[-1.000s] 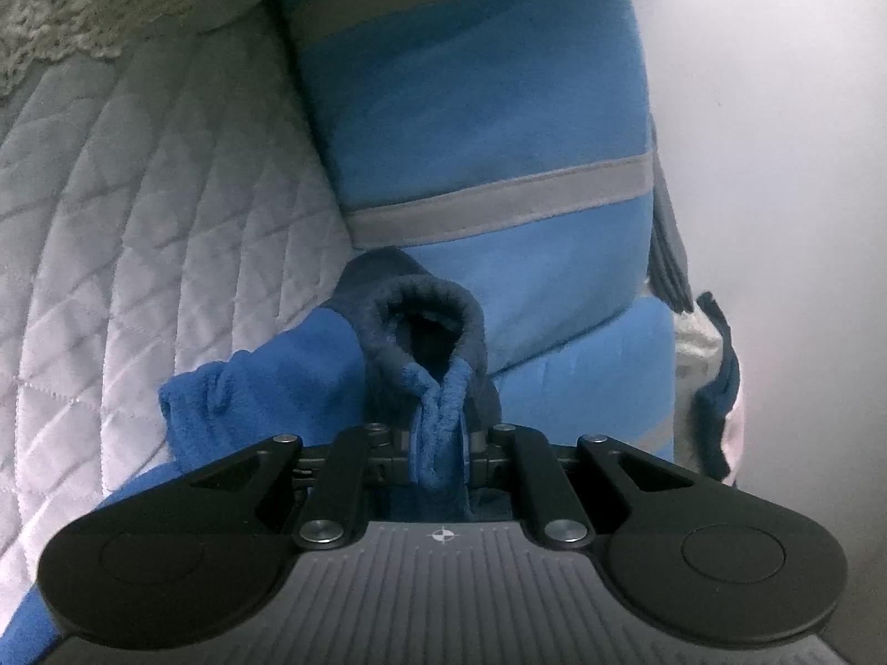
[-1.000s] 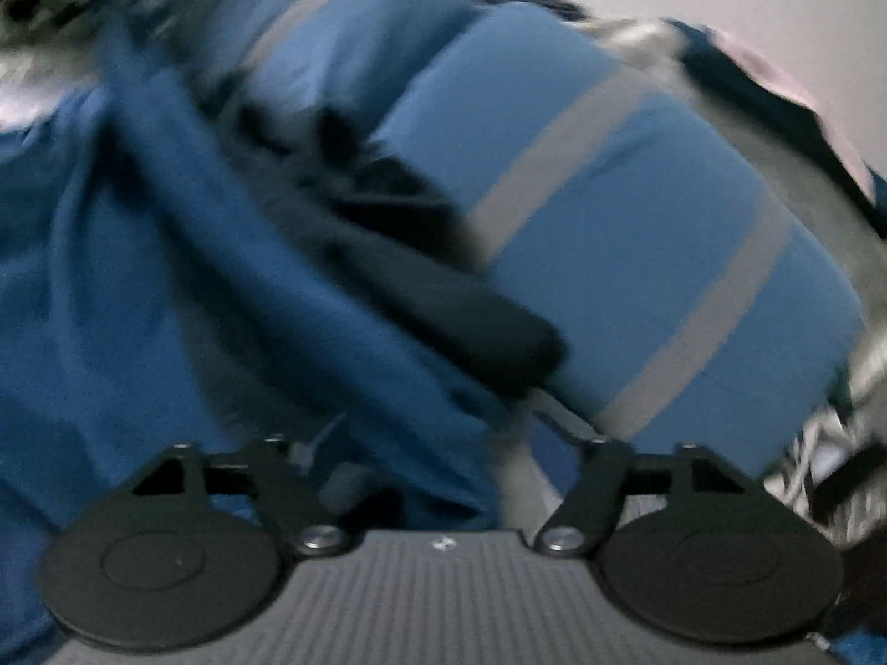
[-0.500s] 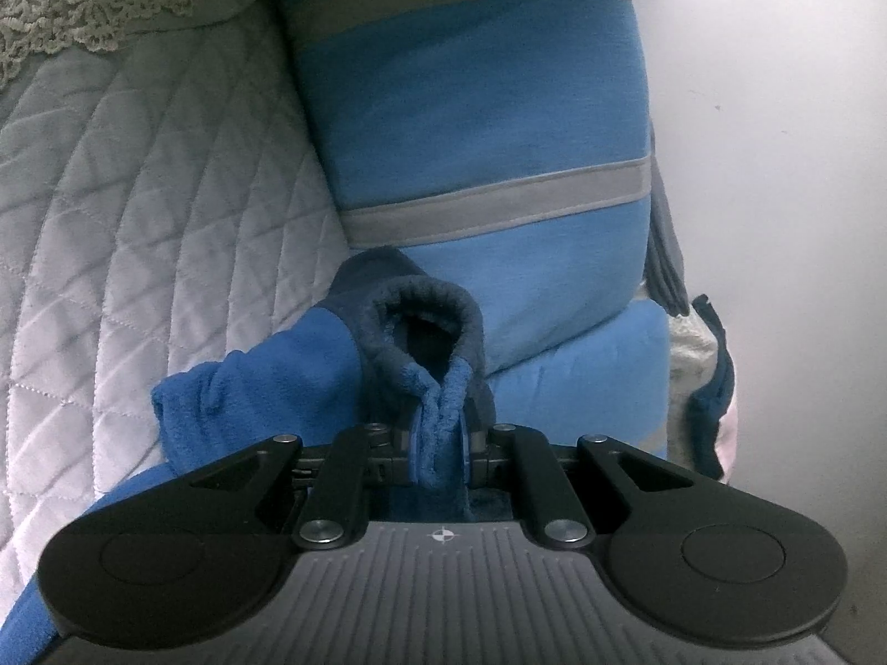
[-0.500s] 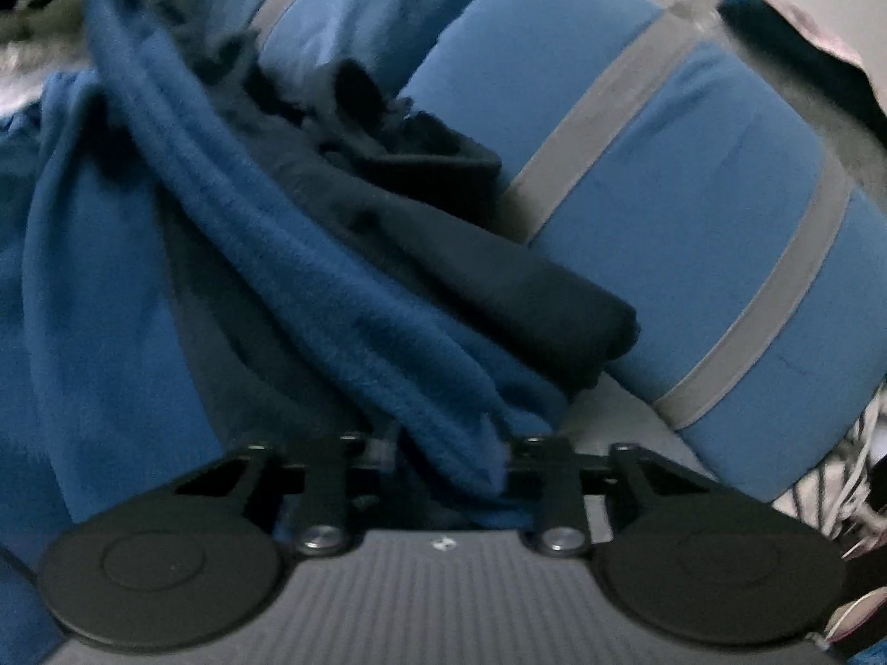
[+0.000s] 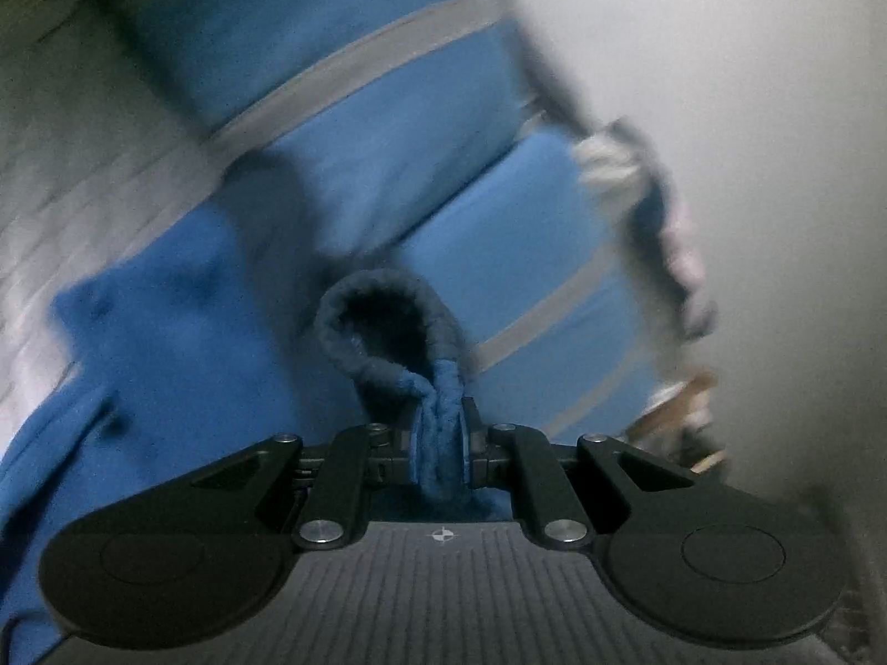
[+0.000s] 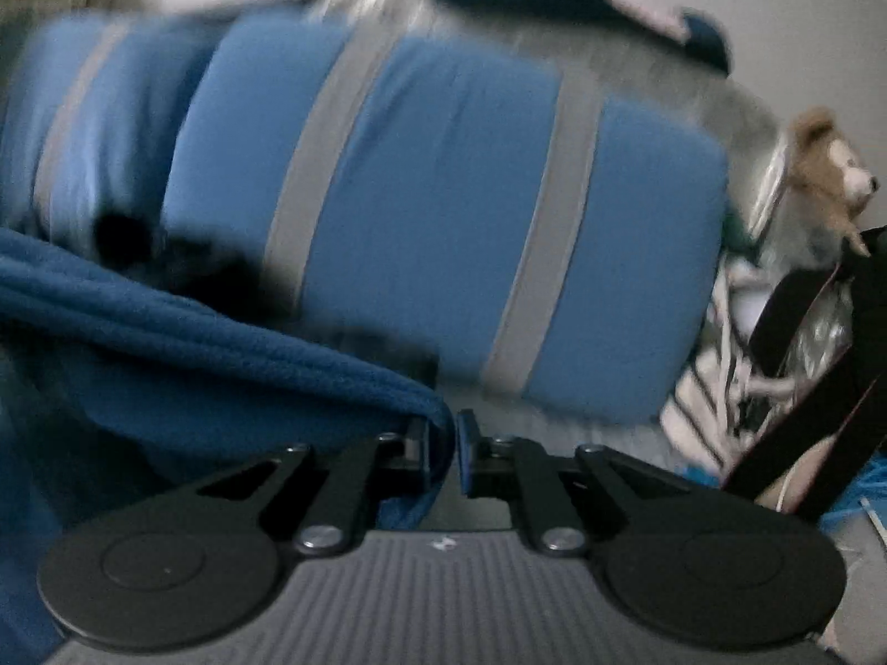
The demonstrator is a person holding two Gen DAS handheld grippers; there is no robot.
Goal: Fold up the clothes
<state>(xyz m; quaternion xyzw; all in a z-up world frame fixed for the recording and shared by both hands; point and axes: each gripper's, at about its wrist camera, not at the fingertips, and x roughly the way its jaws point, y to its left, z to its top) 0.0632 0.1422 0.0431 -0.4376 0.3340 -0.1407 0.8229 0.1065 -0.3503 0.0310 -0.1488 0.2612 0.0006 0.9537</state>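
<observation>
A blue fleece garment with a dark navy cuff lies over the quilted bed. My left gripper is shut on the sleeve end just below that cuff, and the cuff loops up in front of the fingers. In the right wrist view the same blue fleece garment stretches in from the left, and my right gripper is shut on its edge. Both views are blurred by motion.
Blue pillows with grey stripes are stacked against a white wall. The grey quilted bedspread lies at left. A plush toy, a black strap and loose clutter sit at the right.
Both grippers have swung with the garment. The left view has tilted so the pillows now slant. The right gripper has closed on the fleece edge and lifted toward the striped pillow.
</observation>
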